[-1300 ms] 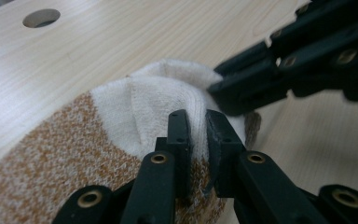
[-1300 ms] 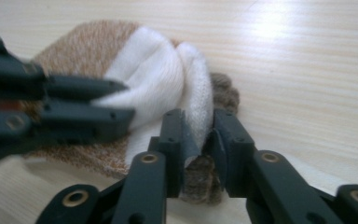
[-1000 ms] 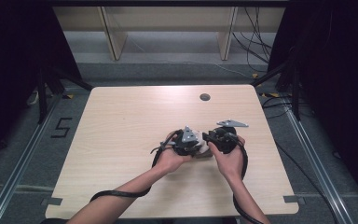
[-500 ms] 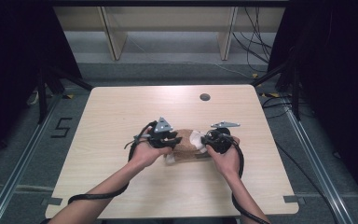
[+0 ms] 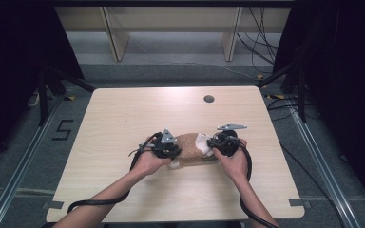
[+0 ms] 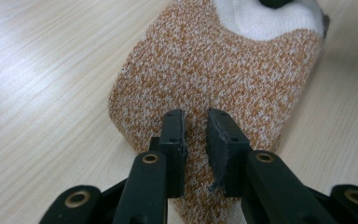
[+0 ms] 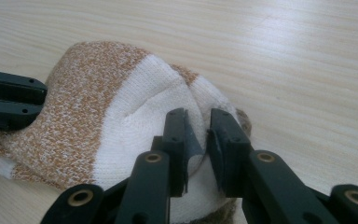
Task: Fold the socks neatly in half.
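Observation:
A knitted sock (image 5: 190, 145), marled orange with a white band, lies stretched across the near middle of the table (image 5: 123, 109). My left gripper (image 5: 175, 153) holds its left end. In the left gripper view the jaws (image 6: 196, 126) have just been closing and pinch a fold of the orange knit (image 6: 214, 60). My right gripper (image 5: 210, 145) holds the other end. Its jaws (image 7: 198, 126) have also closed lately and squeeze a ridge of the white knit (image 7: 135, 107). In the right gripper view the left gripper's black fingers (image 7: 9, 100) reach in at the sock's far end.
A dark round cable hole (image 5: 209, 99) sits near the table's far edge. Black cables trail from both grippers over the near edge. Metal frame legs and rails stand on the floor around the table, with a "5" mark (image 5: 62, 129) at the left.
My left gripper has moved leftward, away from the right one, drawing the sock out lengthwise between them. The right hand has stayed almost in place.

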Demonstrator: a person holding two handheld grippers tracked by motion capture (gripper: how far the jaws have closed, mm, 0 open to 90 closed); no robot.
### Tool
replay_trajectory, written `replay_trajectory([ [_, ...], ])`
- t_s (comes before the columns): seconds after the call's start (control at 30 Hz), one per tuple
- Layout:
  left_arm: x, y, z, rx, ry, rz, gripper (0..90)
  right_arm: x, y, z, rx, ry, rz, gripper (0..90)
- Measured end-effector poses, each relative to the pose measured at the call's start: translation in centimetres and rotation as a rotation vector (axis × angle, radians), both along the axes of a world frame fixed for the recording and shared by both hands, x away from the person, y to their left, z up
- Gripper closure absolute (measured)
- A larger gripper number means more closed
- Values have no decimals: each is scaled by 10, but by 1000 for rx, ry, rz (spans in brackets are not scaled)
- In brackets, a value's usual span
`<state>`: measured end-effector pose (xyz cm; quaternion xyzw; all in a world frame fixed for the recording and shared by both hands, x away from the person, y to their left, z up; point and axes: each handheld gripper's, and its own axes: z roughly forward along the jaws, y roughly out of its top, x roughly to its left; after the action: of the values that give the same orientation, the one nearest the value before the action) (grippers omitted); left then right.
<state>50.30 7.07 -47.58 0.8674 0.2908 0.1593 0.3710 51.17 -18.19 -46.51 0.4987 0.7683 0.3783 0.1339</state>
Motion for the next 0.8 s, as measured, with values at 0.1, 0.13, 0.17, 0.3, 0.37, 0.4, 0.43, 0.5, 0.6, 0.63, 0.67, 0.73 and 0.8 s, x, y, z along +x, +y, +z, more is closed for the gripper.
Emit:
replay_trajectory([
  [0.1,0,0,0,6,-4,3,756,0,-1,-2,-2,-3,11,787],
  [0.13,-1,0,0,8,-8,0,756,1,-2,-3,17,-6,21,789],
  [0.17,-1,1,0,7,-12,0,755,3,-3,-4,-1,-31,27,789],
  [0.3,-1,3,1,-17,-25,4,724,1,-2,-2,-5,-27,19,786],
  [0.37,0,6,3,-31,-29,15,654,1,-1,-3,8,-34,21,778],
  [0.4,0,8,5,-40,-28,23,622,-1,0,-1,5,-20,7,772],
  [0.43,0,9,7,-46,-31,27,593,-1,0,-1,9,-29,12,759],
  [0.5,0,11,11,-62,-43,36,539,-1,0,1,0,-50,21,723],
  [0.6,-3,11,17,-66,-48,29,466,-4,1,6,6,-64,5,659],
  [0.63,-4,11,19,-65,-48,31,451,-4,0,8,-20,-101,9,637],
  [0.67,-5,11,21,-57,-52,28,429,-6,3,10,17,-81,-8,618],
  [0.73,-7,12,24,-51,-60,26,394,-7,0,13,2,-95,-9,586],
  [0.8,-8,13,26,-40,-73,21,353,-7,-2,15,-2,-98,-14,563],
])
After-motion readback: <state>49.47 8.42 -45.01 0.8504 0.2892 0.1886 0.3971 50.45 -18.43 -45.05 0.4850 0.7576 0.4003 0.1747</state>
